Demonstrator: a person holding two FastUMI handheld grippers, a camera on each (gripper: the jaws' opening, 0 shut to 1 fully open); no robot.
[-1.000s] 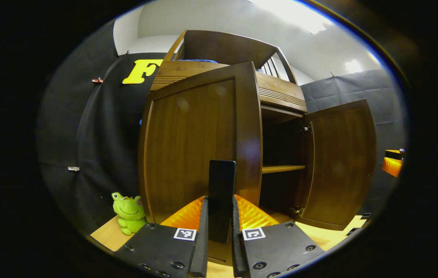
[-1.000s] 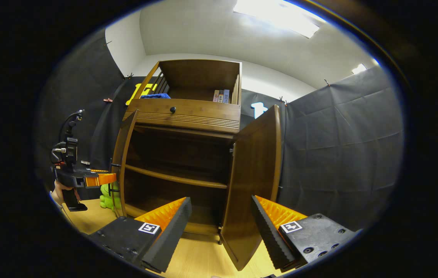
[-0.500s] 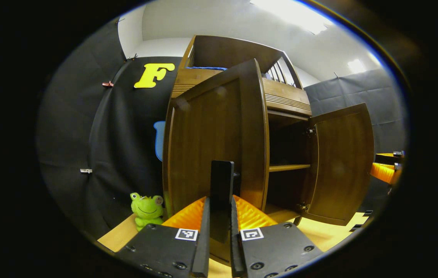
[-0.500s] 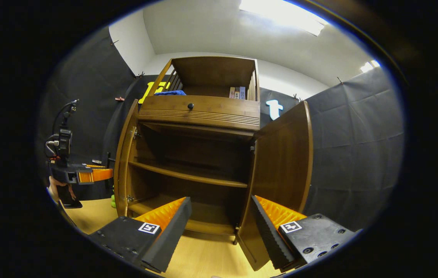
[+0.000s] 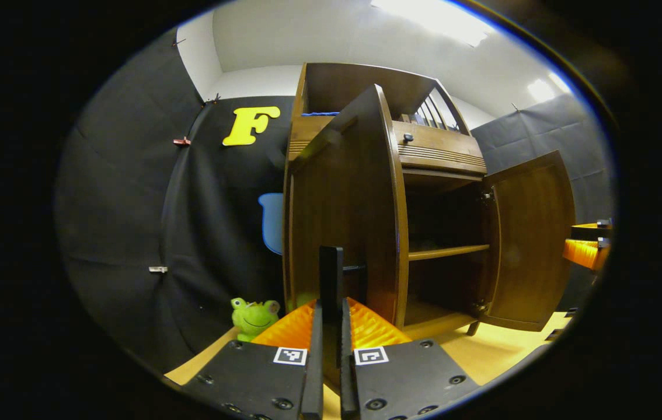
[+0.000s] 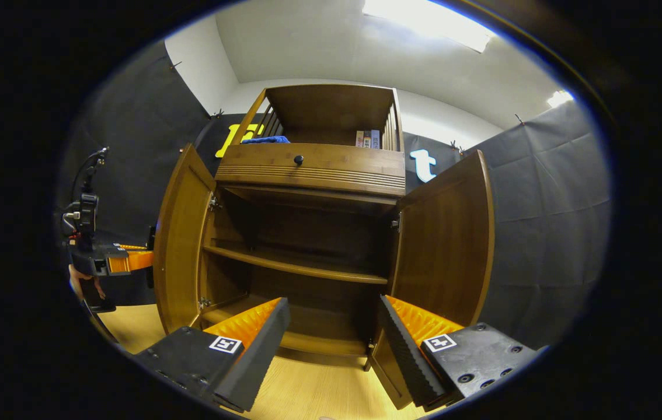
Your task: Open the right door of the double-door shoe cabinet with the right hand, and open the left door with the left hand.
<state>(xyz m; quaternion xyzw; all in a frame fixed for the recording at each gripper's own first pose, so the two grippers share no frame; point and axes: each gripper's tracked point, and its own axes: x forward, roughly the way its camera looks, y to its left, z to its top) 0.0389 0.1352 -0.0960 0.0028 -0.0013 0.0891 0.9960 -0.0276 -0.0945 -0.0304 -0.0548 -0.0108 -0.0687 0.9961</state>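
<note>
The left claw (image 5: 329,350) sits at six o'clock in the left gripper view, its two fingers pressed together on the thin black door handle (image 5: 330,280) that rises between them. That handle belongs to the left door (image 5: 345,216), which stands swung out edge-on at the centre of the view. Beyond it, from two to four o'clock, the shoe cabinet (image 5: 445,227) shows a dark interior with one shelf (image 5: 448,252), and the right door (image 5: 532,233) hangs wide at three o'clock. A green frog toy (image 5: 254,318) sits on the floor at seven o'clock, just beside the left door's hinge side.

In the right gripper view, the right claw (image 6: 334,344) at six o'clock has its fingers spread apart, holding nothing, with the cabinet open ahead.

Both doors look nearly fully open. The likely risk is pulling the left door too far: it could strain the hinges, or swing against the frog toy. A slanted pull could also slip the handle out of the grip.
</note>
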